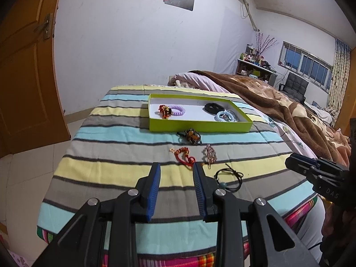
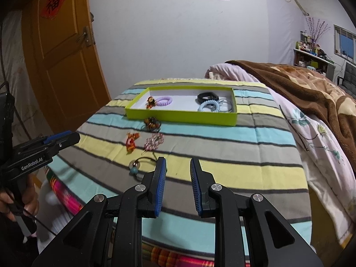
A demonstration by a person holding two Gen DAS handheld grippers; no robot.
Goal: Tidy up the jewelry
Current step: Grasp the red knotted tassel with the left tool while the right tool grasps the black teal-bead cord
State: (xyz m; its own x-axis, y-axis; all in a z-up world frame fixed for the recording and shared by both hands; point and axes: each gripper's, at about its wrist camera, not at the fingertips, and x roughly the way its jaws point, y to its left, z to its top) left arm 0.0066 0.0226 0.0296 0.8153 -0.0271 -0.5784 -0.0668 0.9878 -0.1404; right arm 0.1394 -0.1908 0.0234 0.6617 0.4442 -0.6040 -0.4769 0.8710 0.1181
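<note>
A lime-green box sits on a striped cloth. It holds a purple coil tie, a red-gold ornament, a black tie and a light-blue coil. In front of it lie an amber beaded piece, a red cord bracelet, a pink hair clip and a black cord with a teal bead. My left gripper hovers open just short of the red bracelet. To the right of the black cord, my right gripper is open and holds nothing.
The striped cloth covers a small table with drops at its front and left edges. A bed with a brown blanket adjoins it on the right. An orange door stands at the left, and a hand grips the left tool.
</note>
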